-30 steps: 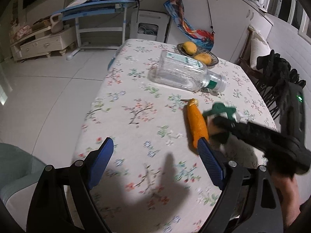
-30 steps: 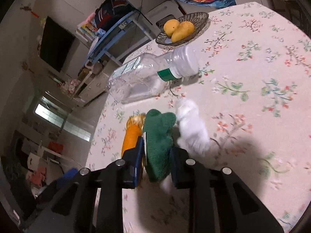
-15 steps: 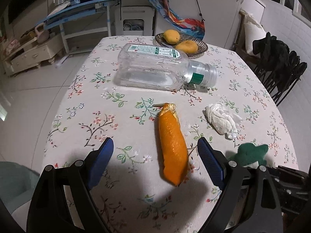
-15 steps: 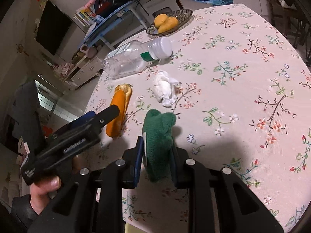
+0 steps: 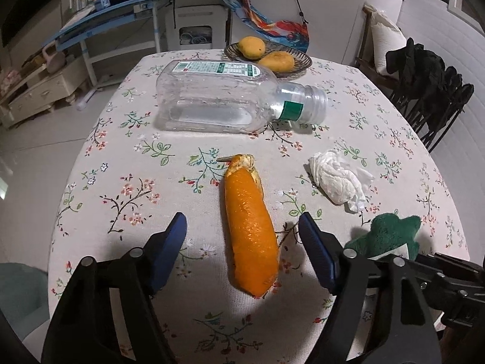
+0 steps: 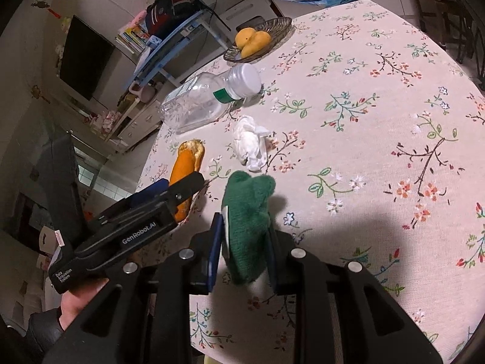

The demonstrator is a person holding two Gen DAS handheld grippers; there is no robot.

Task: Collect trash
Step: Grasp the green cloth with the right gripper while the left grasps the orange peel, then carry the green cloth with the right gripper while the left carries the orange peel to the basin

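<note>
Left wrist view: our left gripper jaws closing, orange peel lying between them, untouched.
Right wrist view: our right gripper clamps the green cloth.
Tissue: ahead of those jaws.

Both wrist cameras look steeply down, close over the table, sharing its clutter.

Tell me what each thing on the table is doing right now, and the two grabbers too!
Bottle: lying on its side, capped, looks empty.
Orange peel: lying flat between the left grabber's fingers, not yet pinched.
Tissue: crumpled, lying loose.
Green cloth: pinched in the right grabber.
Fruit bowl: holds two yellow fruits.
Left grabber: closing.
Right grabber: shut on the cloth.
</note>
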